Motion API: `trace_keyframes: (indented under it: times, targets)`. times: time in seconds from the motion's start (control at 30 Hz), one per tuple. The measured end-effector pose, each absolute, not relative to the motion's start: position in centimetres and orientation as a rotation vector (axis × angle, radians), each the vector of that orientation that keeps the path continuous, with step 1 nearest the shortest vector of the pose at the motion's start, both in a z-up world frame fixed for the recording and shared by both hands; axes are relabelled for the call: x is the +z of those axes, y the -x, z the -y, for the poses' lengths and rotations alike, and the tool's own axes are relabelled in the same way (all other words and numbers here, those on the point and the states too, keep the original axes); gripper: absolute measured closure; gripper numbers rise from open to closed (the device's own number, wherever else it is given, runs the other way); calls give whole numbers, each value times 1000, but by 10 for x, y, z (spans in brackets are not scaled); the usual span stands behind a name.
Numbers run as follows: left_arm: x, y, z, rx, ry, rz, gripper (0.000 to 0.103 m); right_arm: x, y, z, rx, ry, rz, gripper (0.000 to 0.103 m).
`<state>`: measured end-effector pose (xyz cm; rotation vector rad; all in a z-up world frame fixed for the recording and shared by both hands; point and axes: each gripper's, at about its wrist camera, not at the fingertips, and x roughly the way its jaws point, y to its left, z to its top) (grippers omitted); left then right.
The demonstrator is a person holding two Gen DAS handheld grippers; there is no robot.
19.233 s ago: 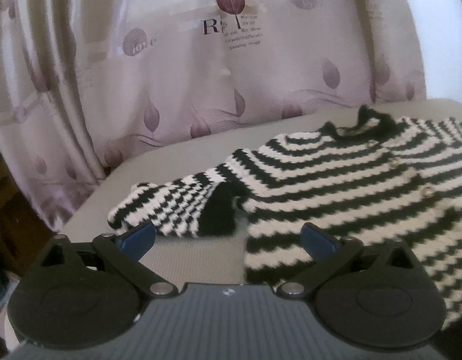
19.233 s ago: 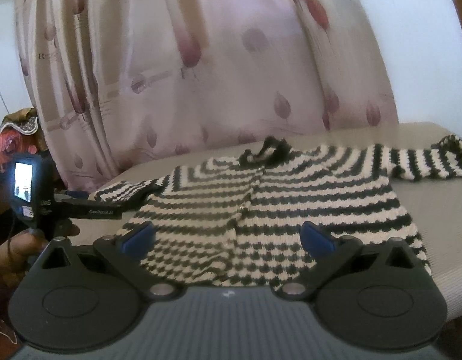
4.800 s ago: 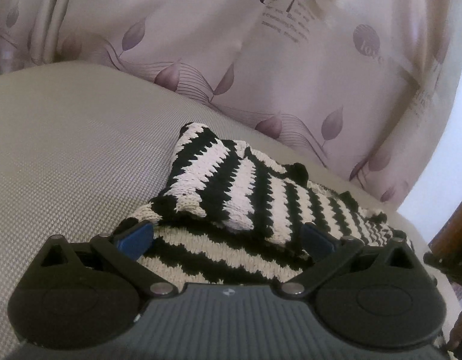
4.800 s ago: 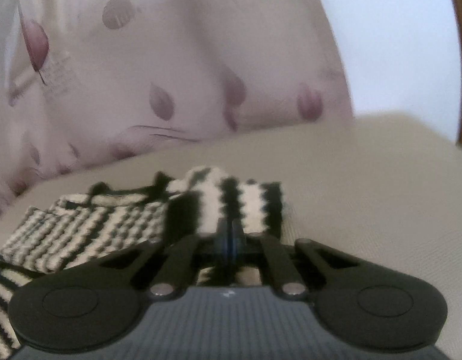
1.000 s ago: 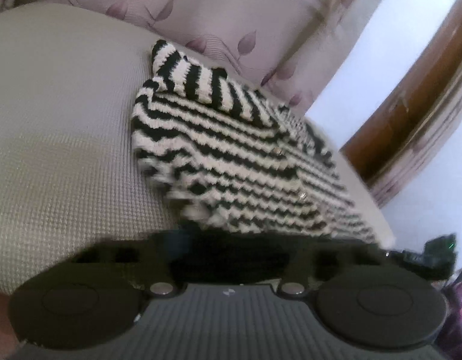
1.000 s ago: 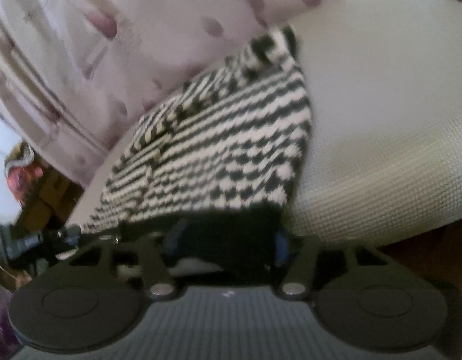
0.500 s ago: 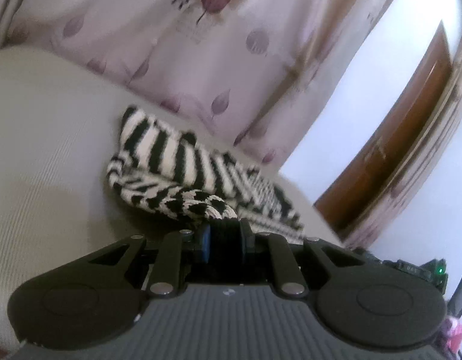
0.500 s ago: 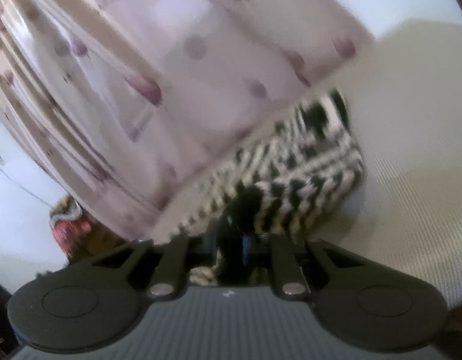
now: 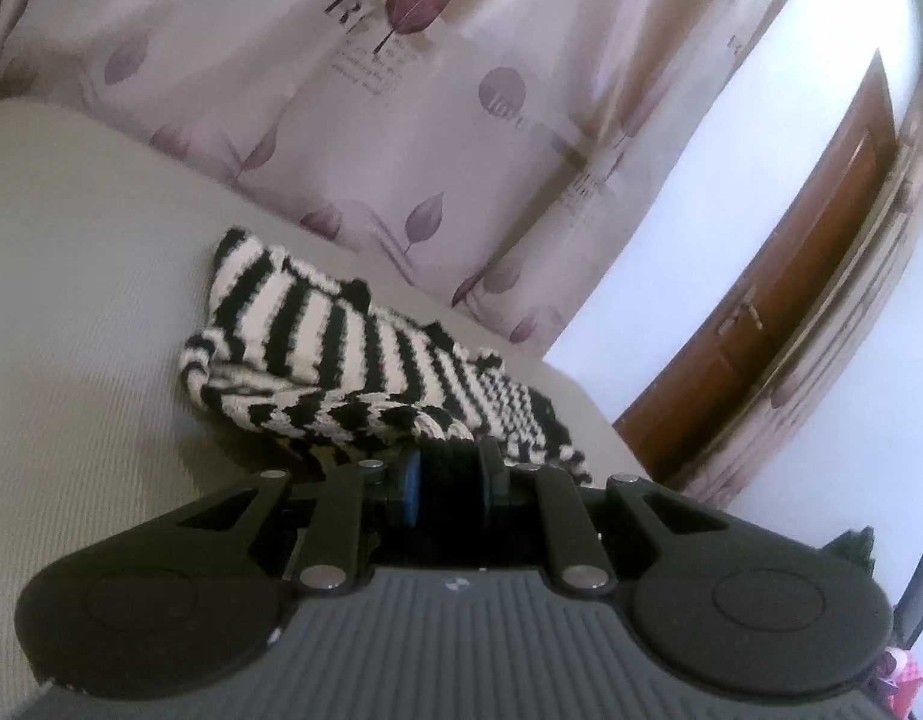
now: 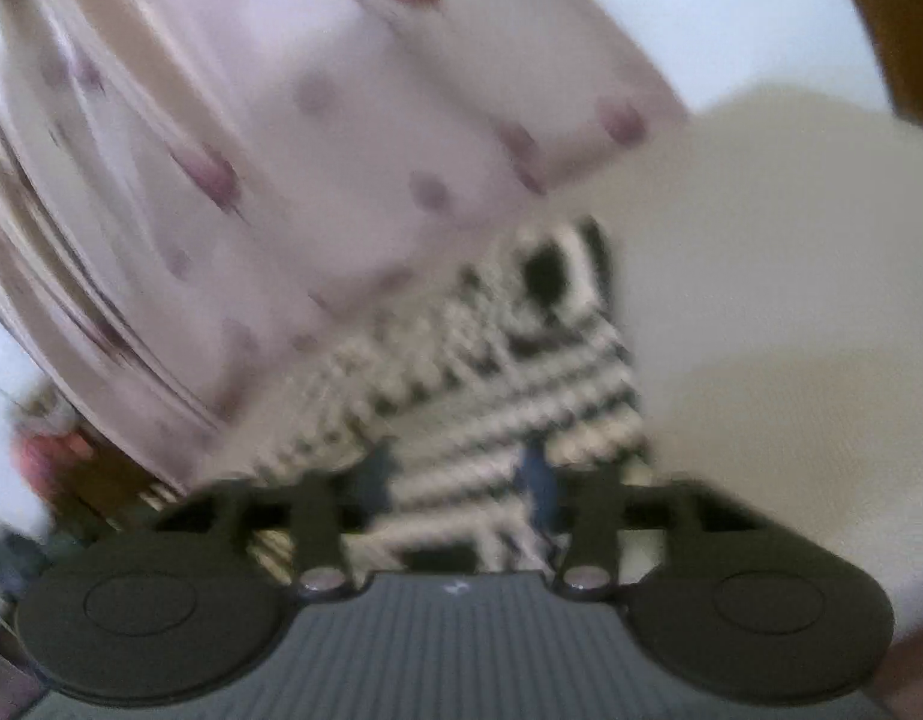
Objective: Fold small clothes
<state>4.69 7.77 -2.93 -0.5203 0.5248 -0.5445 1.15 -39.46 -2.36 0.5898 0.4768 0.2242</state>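
Striped sweater hem pinched in left tool.

"R" and "love" on the curtain

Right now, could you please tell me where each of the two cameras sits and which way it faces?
Left wrist: on the left hand-held gripper, low over the beige cushion, looking along its fingers, shut on the black hem of the striped sweater, toward the curtain and door.
Right wrist: on the right hand-held gripper, blurred, fingers apart around the sweater's edge, facing the curtain.
Shared: sweater, cushion, curtain.
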Motion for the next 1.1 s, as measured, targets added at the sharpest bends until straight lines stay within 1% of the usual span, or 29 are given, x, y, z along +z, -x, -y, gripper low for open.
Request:
trace_keyframes:
  times: [0.03, 0.07, 0.2, 0.3, 0.4, 0.47, 0.5, 0.53, 0.57, 0.6, 0.63, 0.7, 0.77, 0.8, 0.83, 0.9, 0.93, 1.0, 1.1]
  targets:
    - [-33, -46, -79, -544, 529, -535, 85, -30, -8, 391, 197, -585, -496, 19]
    - [-36, -47, -80, -542, 539, -545, 85, -34, -4, 386, 174, -581, -500, 17]
    - [-43, -47, -84, -534, 557, -558, 84, -25, 0, 349, 175, -380, -459, 17]
    - [-43, -46, -86, -535, 550, -556, 84, -17, -20, 329, 253, -285, -461, 18]
    - [-44, -46, -87, -528, 540, -551, 84, -17, -59, 302, 290, -174, -541, 18]
    - [-45, -44, -89, -523, 544, -553, 84, -25, -71, 283, 263, -46, -592, 18]
    - [-46, -44, -89, -520, 545, -553, 84, -31, -71, 272, 226, 56, -614, 21]
    - [-47, -43, -91, -516, 542, -551, 83, -36, -66, 267, 207, 121, -624, 28]
    - [-48, -42, -92, -514, 539, -550, 83, -42, -56, 267, 186, 162, -633, 55]
    - [-49, -41, -93, -512, 536, -551, 83, -46, -44, 272, 154, 174, -645, 60]
    - [-50, -41, -94, -511, 536, -555, 83, -48, -27, 281, 103, 153, -631, 60]
    - [-55, -42, -97, -509, 548, -571, 82, -48, 8, 306, 7, 74, -594, 59]
    - [-59, -44, -99, -514, 570, -586, 82, -49, 37, 336, -47, -61, -576, 58]
    - [-61, -45, -100, -516, 579, -591, 82, -49, 54, 354, -31, -170, -528, 58]
    - [-64, -45, -100, -513, 581, -597, 82, -48, 64, 368, -7, -267, -491, 53]
    - [-67, -45, -100, -509, 580, -605, 82, -51, 72, 392, 34, -438, -454, 23]
    - [-68, -45, -100, -505, 583, -607, 82, -53, 72, 400, 55, -484, -437, 20]
    - [-69, -42, -101, -502, 582, -603, 81, -55, 68, 404, 62, -502, -424, 20]
    - [-71, -39, -103, -493, 567, -605, 81, -61, 52, 392, 89, -458, -479, 20]
